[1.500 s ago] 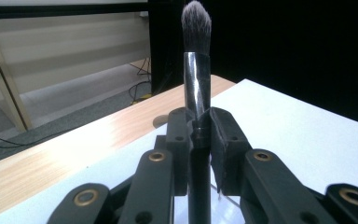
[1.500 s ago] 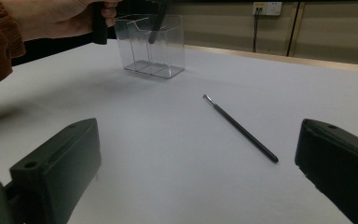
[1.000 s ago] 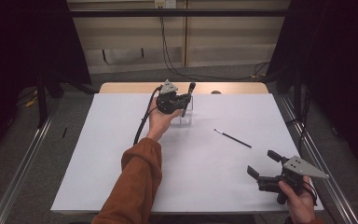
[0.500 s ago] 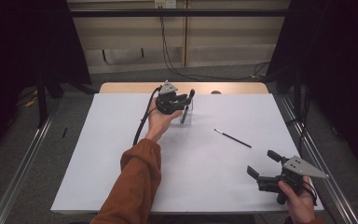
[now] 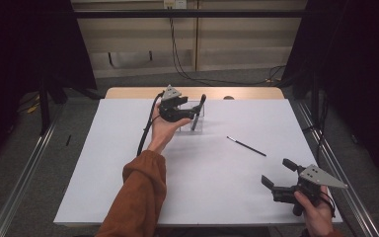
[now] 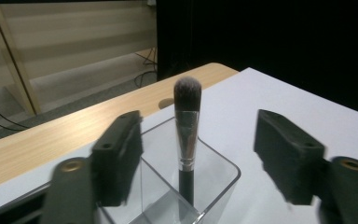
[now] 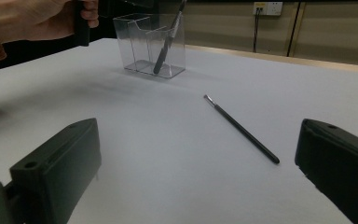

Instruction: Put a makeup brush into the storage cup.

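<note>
The big brush (image 6: 187,135) stands in the clear holder (image 6: 214,186), and the left gripper (image 6: 205,154) has just been opening off it; the thin brush (image 5: 246,146) is left, with the right gripper (image 5: 279,174) apart and empty

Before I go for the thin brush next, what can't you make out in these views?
- Clear holder: base cut off by the left gripper view's bottom edge.
- Makeup brush: handle foot blurred behind the holder wall.
- Thin brush: tip too small in the high view.
- Left tongs: pads too small there.

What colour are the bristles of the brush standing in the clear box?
Dark brown with a greyish tip; the brush shows best in the left gripper view.
</note>
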Motion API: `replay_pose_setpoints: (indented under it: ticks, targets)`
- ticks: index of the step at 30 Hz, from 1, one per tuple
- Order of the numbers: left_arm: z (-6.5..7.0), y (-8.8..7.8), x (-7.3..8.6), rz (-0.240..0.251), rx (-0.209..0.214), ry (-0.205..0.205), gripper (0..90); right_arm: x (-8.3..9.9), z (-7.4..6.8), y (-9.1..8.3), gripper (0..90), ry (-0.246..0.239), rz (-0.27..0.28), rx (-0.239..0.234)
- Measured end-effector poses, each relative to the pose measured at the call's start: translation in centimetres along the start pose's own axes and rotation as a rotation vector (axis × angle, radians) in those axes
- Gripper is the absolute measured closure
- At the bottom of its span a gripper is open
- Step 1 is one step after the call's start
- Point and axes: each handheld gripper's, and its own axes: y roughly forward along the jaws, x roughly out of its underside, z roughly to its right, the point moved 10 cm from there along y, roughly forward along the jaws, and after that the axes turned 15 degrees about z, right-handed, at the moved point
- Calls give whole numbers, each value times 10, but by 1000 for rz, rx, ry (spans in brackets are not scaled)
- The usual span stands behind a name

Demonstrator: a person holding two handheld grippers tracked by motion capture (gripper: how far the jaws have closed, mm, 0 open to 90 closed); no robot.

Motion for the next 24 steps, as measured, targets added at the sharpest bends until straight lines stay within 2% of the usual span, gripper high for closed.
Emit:
replay_pose_setpoints:
  ticks: [2, 4, 7, 11, 13, 14, 16, 18, 20, 22, 24]
  targets:
    - [-2, -5, 3, -16, -10, 16, 218, 0, 0, 0, 0, 0, 0, 1]
    - [-4, -10, 2, -7, -27, -12, 170, 0, 1, 0, 0, -2, 0, 3]
    - [-3, -16, 1, -14, -29, -13, 112, 0, 1, 1, 0, -3, -2, 6]
    - [-2, -23, -1, -36, -33, 5, 54, 0, 1, 1, 0, -5, -2, 6]
    - [-3, -27, -2, -30, -46, 10, 15, 1, 2, 1, 0, -9, -5, 4]
    - [-3, -30, -4, -24, -43, -10, 20, 1, 2, 1, 0, -12, -5, 4]
    - [-2, -35, -5, -20, -28, -18, 19, 0, 1, 1, 0, -6, -2, 3]
    - [-2, -40, -6, -25, -38, 8, 19, 1, 1, 1, 0, -9, -3, 2]
    - [0, -45, -8, -31, -28, 37, 19, 0, 1, 1, 0, -8, -4, 2]
    - [1, -50, -13, -1, -27, 23, 20, 0, 1, 2, 0, -7, -2, 4]
    - [0, -54, -15, 4, -39, 33, 21, 0, 1, 2, 0, -7, -2, 3]
